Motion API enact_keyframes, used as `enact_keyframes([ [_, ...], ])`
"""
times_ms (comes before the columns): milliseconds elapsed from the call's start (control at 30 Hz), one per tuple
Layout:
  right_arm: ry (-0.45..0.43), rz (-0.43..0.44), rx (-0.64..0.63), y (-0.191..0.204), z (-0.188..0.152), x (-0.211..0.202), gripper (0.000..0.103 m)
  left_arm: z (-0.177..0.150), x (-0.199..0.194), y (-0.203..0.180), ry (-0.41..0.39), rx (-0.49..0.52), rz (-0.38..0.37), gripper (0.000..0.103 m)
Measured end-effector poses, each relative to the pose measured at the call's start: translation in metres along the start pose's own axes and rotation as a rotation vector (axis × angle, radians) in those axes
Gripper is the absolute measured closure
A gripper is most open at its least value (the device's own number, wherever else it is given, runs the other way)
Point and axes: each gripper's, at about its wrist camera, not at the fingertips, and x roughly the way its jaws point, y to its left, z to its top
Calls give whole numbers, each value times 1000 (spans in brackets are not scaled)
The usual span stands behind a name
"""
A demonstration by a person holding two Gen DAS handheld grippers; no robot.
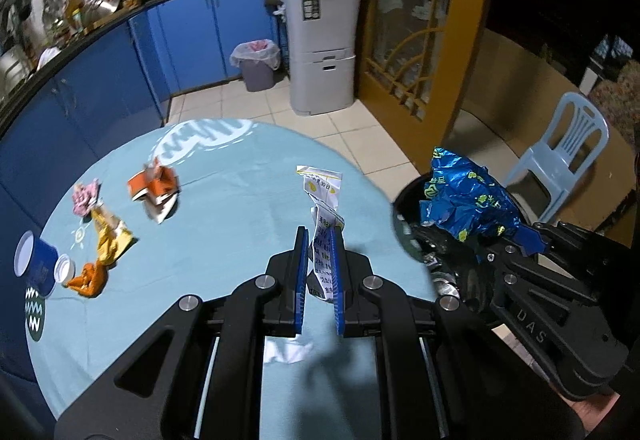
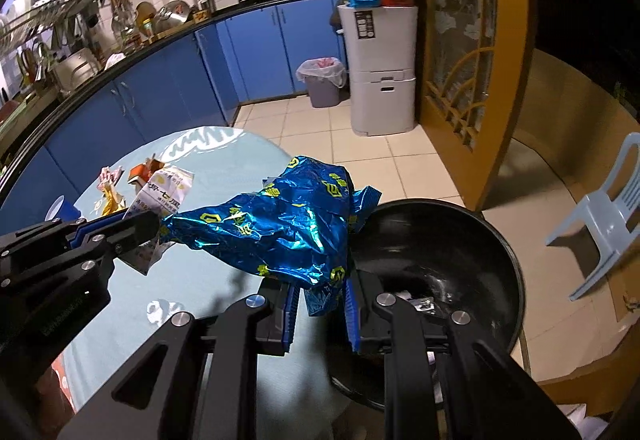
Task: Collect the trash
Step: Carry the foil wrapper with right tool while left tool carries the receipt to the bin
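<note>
A: What lay at the left of the left wrist view?
B: A crumpled orange-and-white carton (image 1: 154, 189) and a twisted yellow wrapper (image 1: 112, 240) sat on the round pale-blue tablecloth (image 1: 224, 240).
A: And mid-frame?
B: The left gripper (image 1: 320, 236) was clenched on a crumpled white printed paper packet (image 1: 325, 216), above the cloth.
A: Further right?
B: The right gripper (image 2: 320, 296) pinched a crinkled blue foil wrapper (image 2: 280, 236) beside the round black bin (image 2: 460, 240), lower right.
</note>
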Motion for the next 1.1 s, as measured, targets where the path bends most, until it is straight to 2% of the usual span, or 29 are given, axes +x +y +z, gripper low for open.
enact_keyframes([
  [533,-15,-43,79,-51,-7,-11,84,15,15,-62,3,97,-48,91],
  [1100,-2,-73,140,-82,-12,-1,84,28,40,-103,28,154,-114,91],
])
